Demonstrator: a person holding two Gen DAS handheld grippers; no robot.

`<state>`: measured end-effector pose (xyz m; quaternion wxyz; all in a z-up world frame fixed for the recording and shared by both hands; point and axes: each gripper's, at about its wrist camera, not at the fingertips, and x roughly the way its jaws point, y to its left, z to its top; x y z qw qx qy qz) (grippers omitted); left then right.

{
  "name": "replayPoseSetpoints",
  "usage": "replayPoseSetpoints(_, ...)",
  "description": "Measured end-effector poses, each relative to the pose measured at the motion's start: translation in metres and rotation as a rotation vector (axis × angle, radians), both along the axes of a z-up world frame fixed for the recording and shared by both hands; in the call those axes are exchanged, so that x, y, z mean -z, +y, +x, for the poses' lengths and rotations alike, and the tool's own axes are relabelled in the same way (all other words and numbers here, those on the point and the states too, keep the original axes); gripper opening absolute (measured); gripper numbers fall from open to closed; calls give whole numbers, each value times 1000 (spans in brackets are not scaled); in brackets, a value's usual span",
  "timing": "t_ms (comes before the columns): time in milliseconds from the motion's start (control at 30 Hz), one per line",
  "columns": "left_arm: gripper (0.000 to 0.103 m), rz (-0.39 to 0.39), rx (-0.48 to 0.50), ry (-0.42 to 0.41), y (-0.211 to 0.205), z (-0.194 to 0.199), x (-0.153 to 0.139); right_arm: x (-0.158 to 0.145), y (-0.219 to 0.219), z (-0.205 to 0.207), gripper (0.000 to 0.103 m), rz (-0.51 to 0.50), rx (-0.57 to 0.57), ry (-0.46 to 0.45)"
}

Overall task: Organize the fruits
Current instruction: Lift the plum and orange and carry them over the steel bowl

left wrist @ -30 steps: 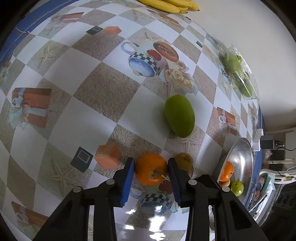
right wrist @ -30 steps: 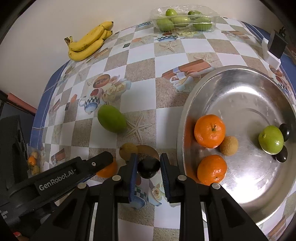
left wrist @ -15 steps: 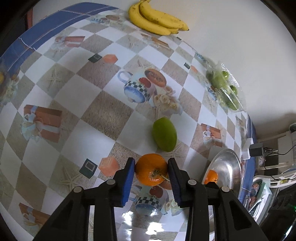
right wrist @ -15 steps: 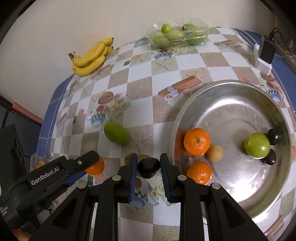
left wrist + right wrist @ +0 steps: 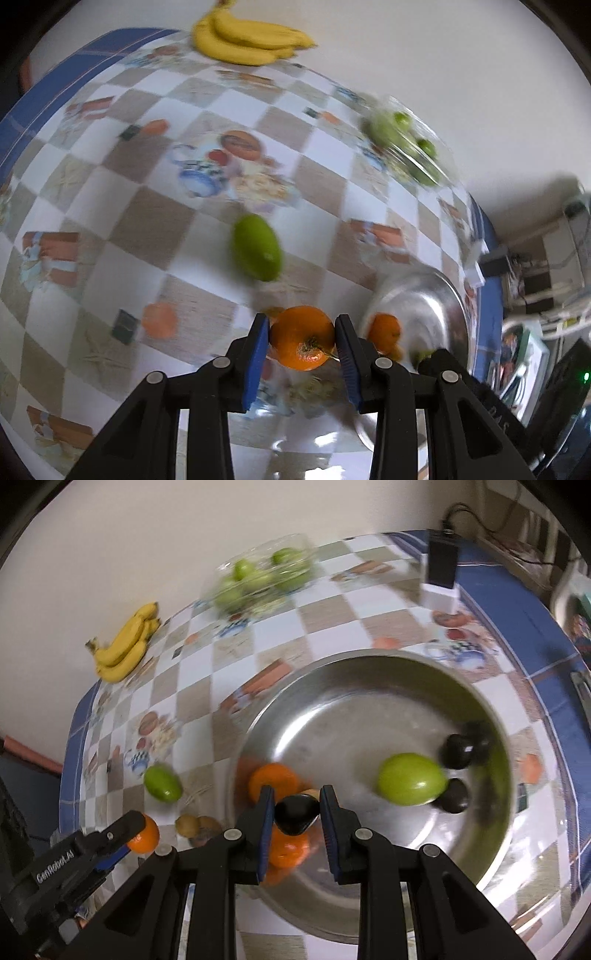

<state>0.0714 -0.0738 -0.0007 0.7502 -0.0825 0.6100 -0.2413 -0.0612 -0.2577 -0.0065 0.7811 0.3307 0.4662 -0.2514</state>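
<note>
My left gripper [image 5: 301,339] is shut on an orange [image 5: 302,338] and holds it above the table, left of the steel bowl [image 5: 448,295]. It also shows in the right wrist view [image 5: 142,832]. My right gripper [image 5: 296,814] is shut on a dark plum [image 5: 293,812] above the bowl's [image 5: 369,672] left side. Inside the bowl lie two oranges [image 5: 273,779], a green apple [image 5: 410,784] and dark plums [image 5: 458,751]. A green mango [image 5: 256,247] lies on the table; it also shows in the right wrist view [image 5: 162,784]. A brown kiwi [image 5: 186,825] sits by the bowl's left rim.
A banana bunch [image 5: 125,646] and a clear plastic box of green fruit [image 5: 262,578] stand at the back by the wall. A black and white charger block [image 5: 441,576] stands at the table's right back edge. The checkered tablecloth [image 5: 147,221] covers the table.
Both grippers have lifted with their fruit and moved right toward the bowl. The plum now hangs over the bowl's left side. The view is blurred by motion.
</note>
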Motion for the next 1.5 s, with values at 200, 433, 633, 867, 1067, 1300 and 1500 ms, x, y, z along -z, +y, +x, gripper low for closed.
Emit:
replayPoseSetpoints(200, 39, 13, 121, -30, -38, -26, -7, -10, -13, -22, 26, -27, 41, -1)
replayPoseSetpoints(433, 39, 33, 224, -39, -67, -55, -8, -18, -13, -38, 26, -42, 52, 6)
replayPoseSetpoints(633, 39, 51, 269, -34, -79, -67, -5, -21, -15, -50, 26, -58, 73, 24)
replayPoseSetpoints(867, 39, 80, 309, -6, -89, -79, 6, -12, -22, -54, 26, -46, 87, 60)
replayPoseSetpoints(1067, 39, 116, 326, 5, -95, -85, 16, 6, -24, -53, 26, -9, 85, 101)
replayPoseSetpoints(1300, 39, 133, 330, 35, -97, -87, 26, 19, -28, -55, 26, 25, 97, 126)
replayPoseSetpoints(1500, 39, 151, 332, 43, -99, -88, 30, 28, -30, -54, 27, 41, 99, 152)
